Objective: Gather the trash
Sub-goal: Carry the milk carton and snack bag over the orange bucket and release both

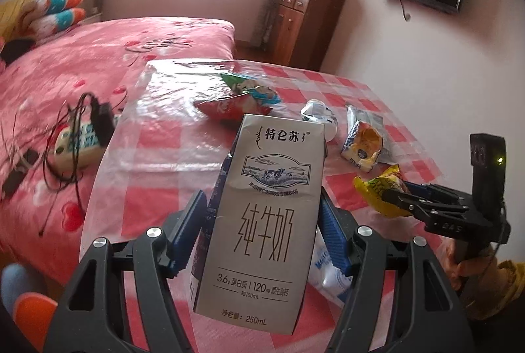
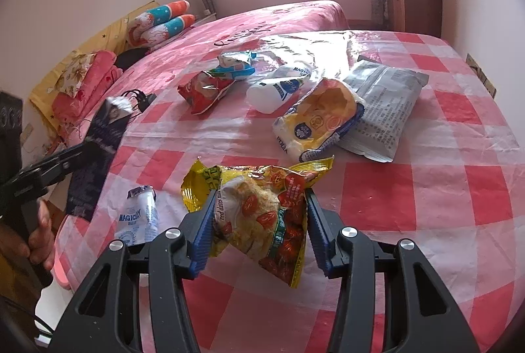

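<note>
Left gripper (image 1: 262,238): jaws clamped on a silver milk carton (image 1: 262,221), one blue pad pressed to each side. The carton is held upright and clear of the table (image 1: 164,156), its printed front facing the left wrist camera. From the right wrist view the same carton (image 2: 95,156) shows its dark side panel, off to the left of the right gripper at the table's edge.

Right gripper (image 2: 259,221): jaws pinching a crumpled yellow snack bag (image 2: 262,215) printed with red dates — both pads bear on the bag's sides, and its lower end hangs below the pads. Whether the bag is clear of the cloth, I cannot tell. A hand (image 1: 466,261) grips the handle of this tool in the left wrist view.

Trash remaining on the red-and-white checked table, all forward of the right gripper:
- a yellow-and-white wrapper (image 2: 315,123), open-mouthed, just ahead;
- a grey foil packet (image 2: 380,110) touching it on the right, partly under it;
- a white bottle (image 2: 279,87) lying on its side, farther ahead;
- a red packet (image 2: 203,90) and a blue-and-white packet (image 2: 236,62), touching, ahead to the left;
- a white pouch (image 2: 137,218) marked MAGIC, just left of the left-hand pad.

Beyond the table — a bed (image 2: 279,18) with pink cover.
</note>
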Action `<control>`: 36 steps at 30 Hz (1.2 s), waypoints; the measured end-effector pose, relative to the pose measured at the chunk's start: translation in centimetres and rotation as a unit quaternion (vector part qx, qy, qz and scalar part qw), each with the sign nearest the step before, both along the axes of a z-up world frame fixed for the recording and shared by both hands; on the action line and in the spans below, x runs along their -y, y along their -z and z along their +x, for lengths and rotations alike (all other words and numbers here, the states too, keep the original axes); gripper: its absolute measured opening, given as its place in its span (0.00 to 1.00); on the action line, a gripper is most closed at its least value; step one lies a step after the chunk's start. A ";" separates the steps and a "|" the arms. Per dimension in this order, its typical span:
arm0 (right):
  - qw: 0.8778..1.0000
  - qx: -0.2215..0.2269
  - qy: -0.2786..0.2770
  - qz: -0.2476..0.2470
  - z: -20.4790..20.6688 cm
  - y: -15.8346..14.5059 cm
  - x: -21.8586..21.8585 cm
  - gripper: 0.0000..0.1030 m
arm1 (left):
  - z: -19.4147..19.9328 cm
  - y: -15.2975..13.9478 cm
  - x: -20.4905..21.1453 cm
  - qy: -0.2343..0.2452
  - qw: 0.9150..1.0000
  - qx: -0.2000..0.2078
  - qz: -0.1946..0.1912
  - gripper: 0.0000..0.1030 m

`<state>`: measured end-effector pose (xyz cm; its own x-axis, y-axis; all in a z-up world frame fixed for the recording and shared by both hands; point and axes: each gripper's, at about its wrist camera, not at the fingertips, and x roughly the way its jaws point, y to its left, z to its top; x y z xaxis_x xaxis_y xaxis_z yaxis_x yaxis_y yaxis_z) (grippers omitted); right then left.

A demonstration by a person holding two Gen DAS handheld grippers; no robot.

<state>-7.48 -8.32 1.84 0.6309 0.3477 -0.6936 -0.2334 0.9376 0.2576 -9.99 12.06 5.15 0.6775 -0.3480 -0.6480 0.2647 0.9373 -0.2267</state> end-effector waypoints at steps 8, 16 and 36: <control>1.000 0.000 -0.004 0.001 -0.8 -0.3 -0.7 0.49 | -2.5 -0.2 -1.7 -0.036 0.999 0.008 -0.022 0.65; 1.000 0.015 -0.013 -0.007 -1.5 -2.4 -1.8 0.49 | -5.0 -0.1 -3.5 -0.062 0.997 0.013 -0.037 0.65; 0.983 0.017 -0.181 0.013 -2.7 -6.9 -15.6 0.49 | -12.2 1.7 -14.6 -0.207 0.978 -0.002 -0.027 0.65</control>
<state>-10.19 7.23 8.78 0.4863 0.5704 -0.6619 -0.5593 0.7852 0.2658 -22.23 26.67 3.41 0.7646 -0.0781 -0.6398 -0.1365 0.9505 -0.2792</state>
